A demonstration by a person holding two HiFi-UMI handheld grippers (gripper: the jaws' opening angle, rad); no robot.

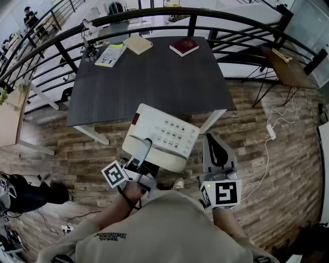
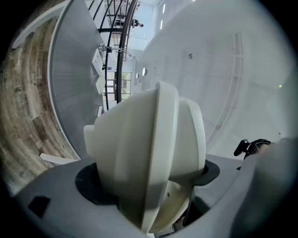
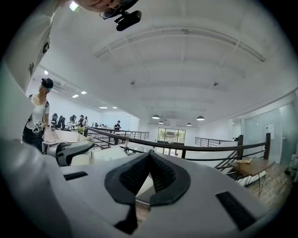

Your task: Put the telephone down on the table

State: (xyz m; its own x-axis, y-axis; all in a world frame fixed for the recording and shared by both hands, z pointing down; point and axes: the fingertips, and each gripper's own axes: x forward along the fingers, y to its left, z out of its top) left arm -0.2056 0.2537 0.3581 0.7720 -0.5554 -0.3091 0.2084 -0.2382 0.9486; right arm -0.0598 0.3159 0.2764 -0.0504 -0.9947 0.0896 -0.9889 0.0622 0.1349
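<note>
A white telephone [image 1: 163,134] with a keypad hangs in the air over the wooden floor, just in front of the near edge of the dark grey table [image 1: 149,82]. My left gripper [image 1: 142,153] is shut on the phone's near end, and its handset side sits between the jaws. In the left gripper view the telephone [image 2: 153,139] fills the space between the jaws of the left gripper [image 2: 151,181]. To the right of the phone my right gripper [image 1: 215,143] is shut and holds nothing. In the right gripper view the right gripper [image 3: 150,155] has its pads meeting at the tips.
At the table's far edge lie a red book [image 1: 184,46], a tan book [image 1: 138,44] and a green-white booklet [image 1: 110,54]. A black railing [image 1: 154,15] curves behind the table. A small wooden side table [image 1: 285,67] stands at the right, and a white cable with a power strip [image 1: 271,131] lies on the floor.
</note>
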